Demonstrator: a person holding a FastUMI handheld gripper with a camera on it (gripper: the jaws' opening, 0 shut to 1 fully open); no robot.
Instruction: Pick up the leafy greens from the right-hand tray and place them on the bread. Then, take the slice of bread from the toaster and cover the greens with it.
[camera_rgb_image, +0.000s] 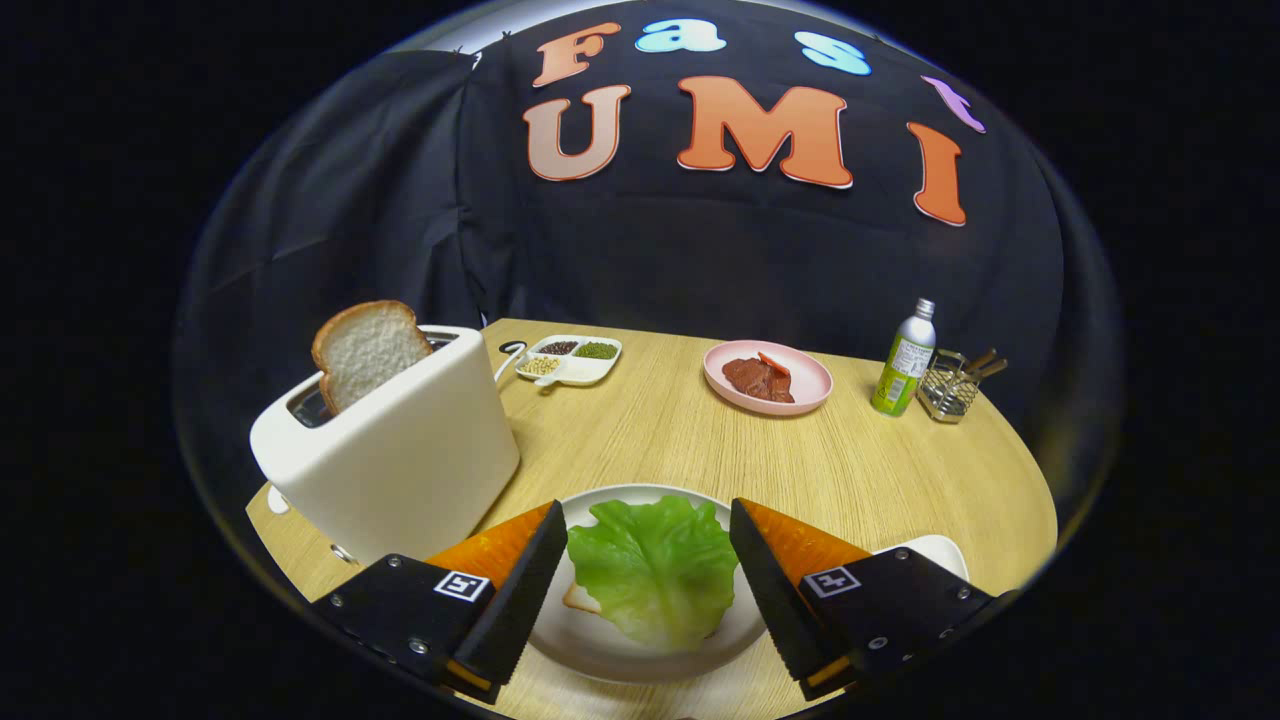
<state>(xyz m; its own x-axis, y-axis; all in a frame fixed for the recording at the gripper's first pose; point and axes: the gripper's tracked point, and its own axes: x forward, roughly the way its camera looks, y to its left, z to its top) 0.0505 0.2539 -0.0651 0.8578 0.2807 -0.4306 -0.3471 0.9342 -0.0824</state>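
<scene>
A round wooden table (680, 440) stands before the booth's black cloth wall. At its left edge, my white toaster (400, 450) holds a bread slice (365, 350) upright in its slot. Toward the far edge sit a divided dish of grains (570, 360), a pink plate of meat (767, 377), a bottle (905, 360) and a wire holder (950, 385). At the near edge, my gripper (648, 560) hangs with fingers spread wide, touching nothing, either side of the leafy greens (655, 570) lying on bread (578, 598) on a white plate (600, 640).
</scene>
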